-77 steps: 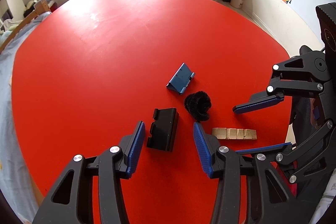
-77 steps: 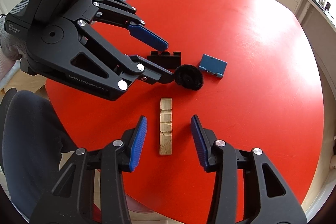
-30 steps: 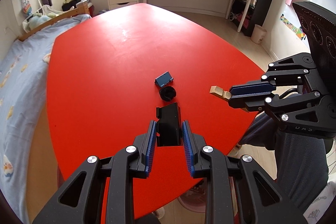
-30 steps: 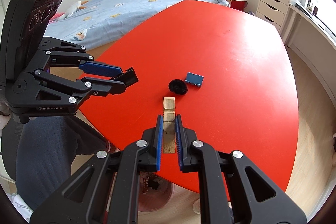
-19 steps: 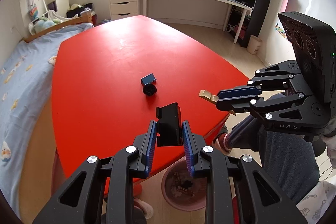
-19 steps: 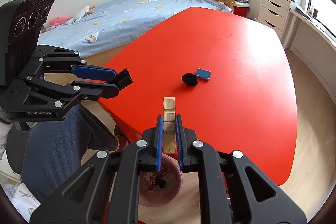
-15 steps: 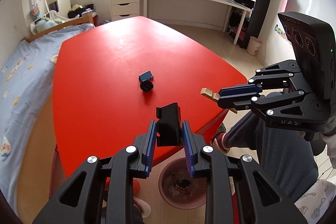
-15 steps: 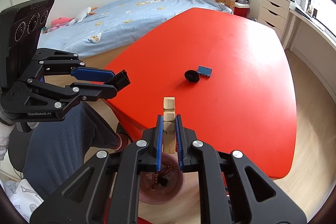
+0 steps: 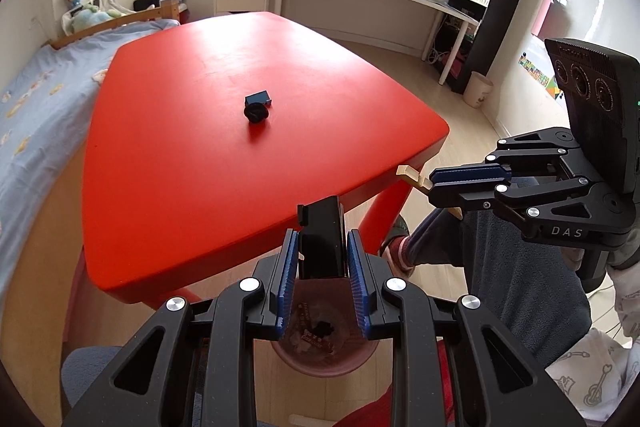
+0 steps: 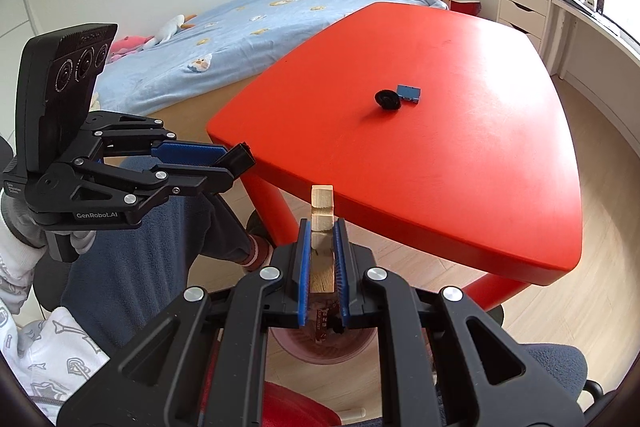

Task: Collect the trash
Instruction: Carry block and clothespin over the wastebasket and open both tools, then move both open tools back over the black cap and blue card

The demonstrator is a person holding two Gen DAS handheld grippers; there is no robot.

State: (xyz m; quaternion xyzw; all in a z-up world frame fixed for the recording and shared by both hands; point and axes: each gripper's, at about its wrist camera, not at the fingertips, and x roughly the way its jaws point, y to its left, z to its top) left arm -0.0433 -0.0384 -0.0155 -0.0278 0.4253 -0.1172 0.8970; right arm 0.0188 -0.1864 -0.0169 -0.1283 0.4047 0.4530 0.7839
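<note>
1. The left gripper (image 9: 323, 259) is clenched on a flat black plastic holder (image 9: 322, 239), its blue ribbed pads pressing the holder's two long sides. The holder stands up out of the fingers, clear of the table's near edge.

2. The right gripper (image 10: 322, 259) is clamped on a pale notched wooden block (image 10: 321, 227), held upright between its blue pads with the top end sticking out past the fingertips. In the left wrist view the block (image 9: 412, 175) pokes out toward the table's corner.

3. Below both grippers, on the wooden floor beside the table leg, sits a round pink plastic waste bin (image 9: 325, 355) holding a few dark scraps. In the right wrist view the bin (image 10: 324, 345) shows directly beneath the gripped block.

4. Two items lie on the rounded red table (image 9: 192, 131), well away from both grippers: a small black fuzzy ring (image 9: 256, 113) and a small blue plastic piece (image 9: 258, 98), touching or just beside each other. The right wrist view shows the ring (image 10: 387, 99) left of the blue piece (image 10: 408, 93).

5. A bed with a light blue cover (image 10: 248, 27) stands beyond the table.
</note>
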